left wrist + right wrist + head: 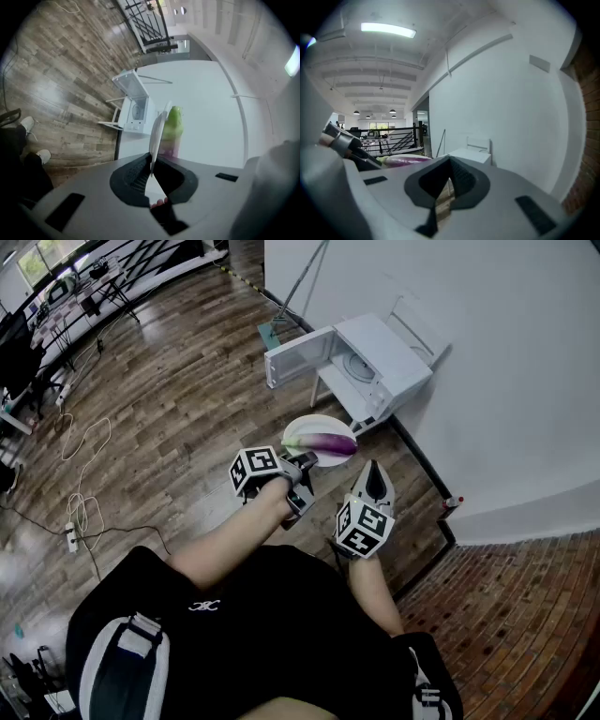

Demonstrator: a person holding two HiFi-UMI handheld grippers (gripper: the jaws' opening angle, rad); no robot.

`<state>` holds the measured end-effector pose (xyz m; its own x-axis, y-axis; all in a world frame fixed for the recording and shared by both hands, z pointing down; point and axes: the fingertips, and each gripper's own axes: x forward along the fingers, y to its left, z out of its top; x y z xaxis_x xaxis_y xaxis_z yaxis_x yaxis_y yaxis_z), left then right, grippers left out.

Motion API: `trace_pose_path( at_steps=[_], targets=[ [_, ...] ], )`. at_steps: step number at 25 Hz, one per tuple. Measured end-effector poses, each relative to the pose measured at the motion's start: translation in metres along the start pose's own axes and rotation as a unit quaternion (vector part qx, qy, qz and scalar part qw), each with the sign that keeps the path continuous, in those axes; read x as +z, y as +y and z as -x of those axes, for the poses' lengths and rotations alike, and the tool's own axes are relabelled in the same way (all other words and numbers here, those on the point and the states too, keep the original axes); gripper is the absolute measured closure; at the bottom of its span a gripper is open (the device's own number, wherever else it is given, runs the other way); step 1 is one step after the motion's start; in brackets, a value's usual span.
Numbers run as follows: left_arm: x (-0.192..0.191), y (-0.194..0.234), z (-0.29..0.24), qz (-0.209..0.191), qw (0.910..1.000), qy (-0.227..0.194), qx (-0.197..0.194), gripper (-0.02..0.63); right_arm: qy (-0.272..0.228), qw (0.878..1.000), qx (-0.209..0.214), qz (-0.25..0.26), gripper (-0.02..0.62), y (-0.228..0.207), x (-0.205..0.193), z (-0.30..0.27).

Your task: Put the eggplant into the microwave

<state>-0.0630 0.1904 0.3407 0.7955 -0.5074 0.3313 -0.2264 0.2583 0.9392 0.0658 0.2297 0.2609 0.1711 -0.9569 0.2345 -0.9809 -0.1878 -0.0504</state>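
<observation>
A white plate (317,427) carries the purple and green eggplant (330,442), and my left gripper (302,465) is shut on the plate's near rim. In the left gripper view the plate (157,131) stands edge-on between the jaws, with the eggplant (172,127) on its right side. The white microwave (382,367) sits ahead by the wall, its door (295,356) swung open to the left. It also shows in the left gripper view as the microwave (136,108). My right gripper (375,480) hovers right of the plate, shut and empty. The eggplant (401,161) shows at its left.
The microwave rests on a small white table (349,405) against the white wall (487,352). A dark baseboard (422,465) runs along the wall, with brick flooring (525,615) at right. Cables and a power strip (71,536) lie on the wooden floor at left.
</observation>
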Motion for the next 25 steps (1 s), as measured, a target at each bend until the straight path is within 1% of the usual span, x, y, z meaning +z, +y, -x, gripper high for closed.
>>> trace_pose_path(
  at_steps=[5,11,18,22,25],
  targets=[
    [0.003,0.004,0.003,-0.007,0.9999,0.009,0.002,0.588,0.003,1.0,0.008,-0.008,0.583,0.007,-0.002,-0.004],
    [0.023,0.007,0.02,-0.001,1.0,0.004,-0.004,0.588,-0.013,1.0,0.008,-0.012,0.583,0.034,0.004,-0.007],
    [0.061,0.01,0.044,0.006,0.9999,-0.004,-0.014,0.588,-0.017,1.0,0.015,0.005,0.583,0.081,0.004,-0.022],
    [0.085,0.007,0.062,0.009,0.9996,-0.008,-0.025,0.588,-0.02,1.0,0.003,0.008,0.583,0.1,0.012,-0.038],
    [0.103,0.006,0.073,0.008,0.9995,-0.013,-0.028,0.587,-0.023,1.0,-0.006,0.0,0.583,0.107,0.02,-0.05]
  ],
)
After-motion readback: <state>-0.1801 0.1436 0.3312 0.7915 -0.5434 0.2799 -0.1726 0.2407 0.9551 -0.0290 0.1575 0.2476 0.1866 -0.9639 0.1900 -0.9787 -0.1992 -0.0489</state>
